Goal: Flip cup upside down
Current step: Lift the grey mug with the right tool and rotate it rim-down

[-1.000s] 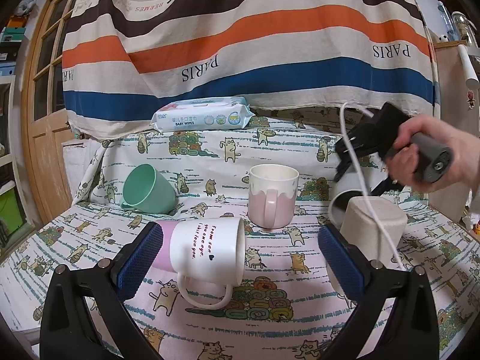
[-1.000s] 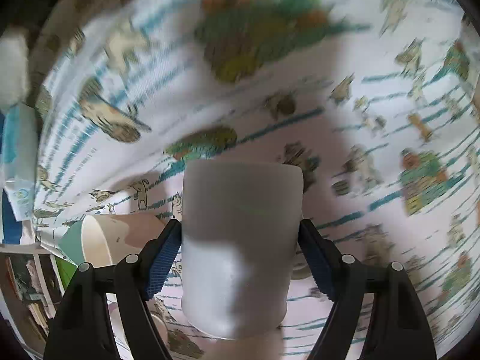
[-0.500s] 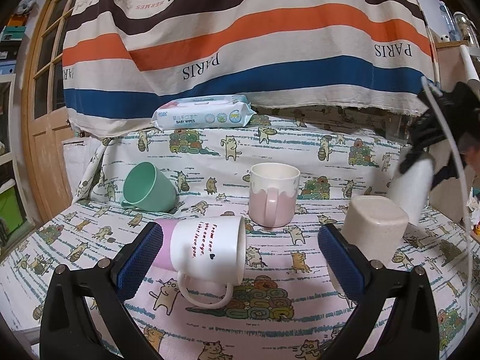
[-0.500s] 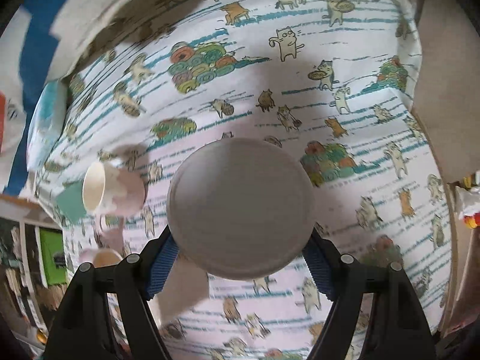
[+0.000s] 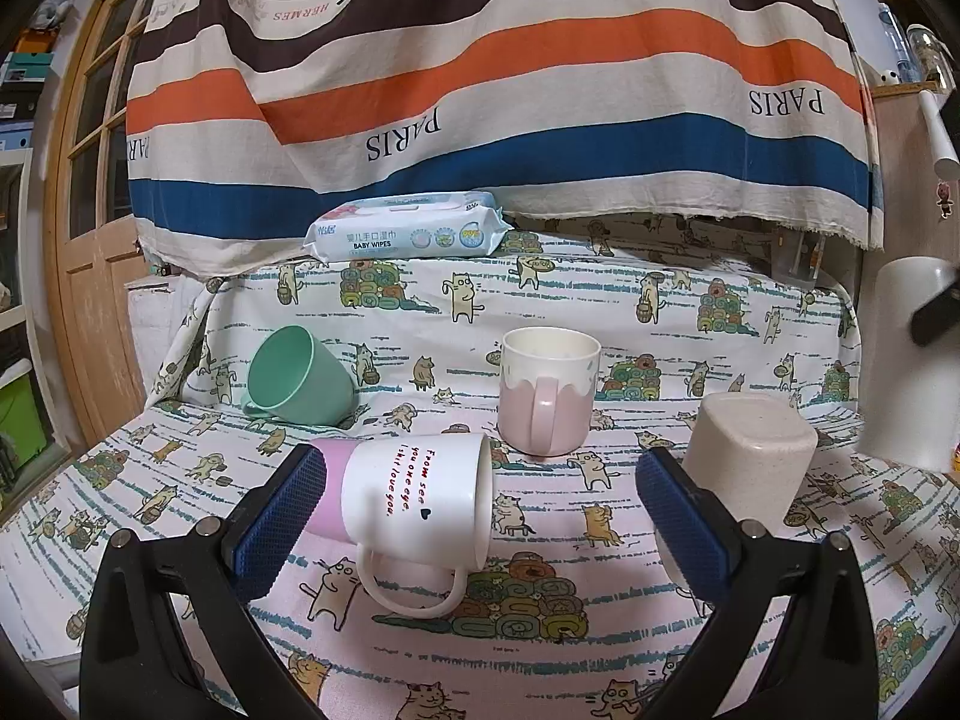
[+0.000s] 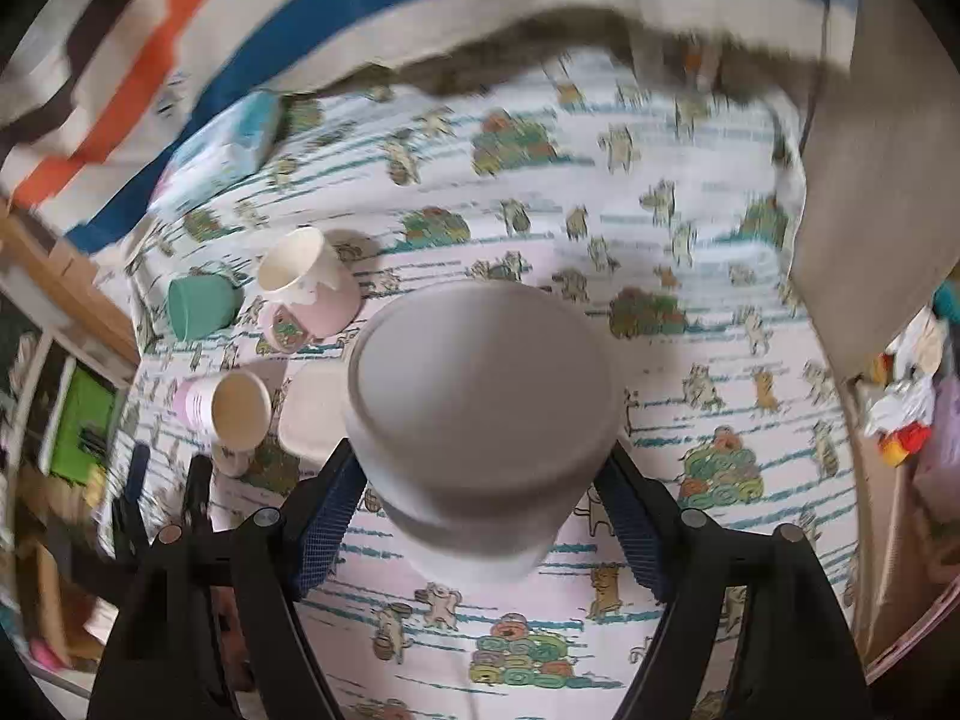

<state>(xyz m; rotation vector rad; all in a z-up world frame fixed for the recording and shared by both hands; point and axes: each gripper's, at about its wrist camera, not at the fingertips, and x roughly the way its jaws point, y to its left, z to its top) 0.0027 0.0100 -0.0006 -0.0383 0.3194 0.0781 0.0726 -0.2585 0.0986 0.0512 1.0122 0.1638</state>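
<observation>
Right gripper (image 6: 480,516) is clamped on the grey cup (image 6: 483,402), both blue pads tight against its sides, and the cup is carried in the air, well above the cat-print cloth (image 6: 690,276). Change over the last second: it went from lying sideways in the jaws, wall toward the camera, to flat base facing the camera, and now the gripper has tilted and lifted further, so the striped curtain (image 6: 420,0) and far edge of the cloth come into the right wrist view. In the left wrist view the cup (image 5: 900,360) has moved to the right edge, off the cloth and raised, with part of the right gripper dark across it. My read: the rotation is mostly done or mid-way, and placement is still open; whether the mouth now faces straight down cannot be told from here. Left gripper (image 5: 480,516) is wide open, holding nothing, parked low near the front edge of the cloth; no movement across the three frames. Between its pads lies the white slogan mug (image 5: 414,498) on its side, with the beige cup (image 5: 750,456) already inverted just right of it, the pink mug (image 5: 549,396) upright mid-cloth, and the green cup (image 5: 297,375) tipped over toward the left edge. Next call: set down rim-first on a free patch toward the right edge.
</observation>
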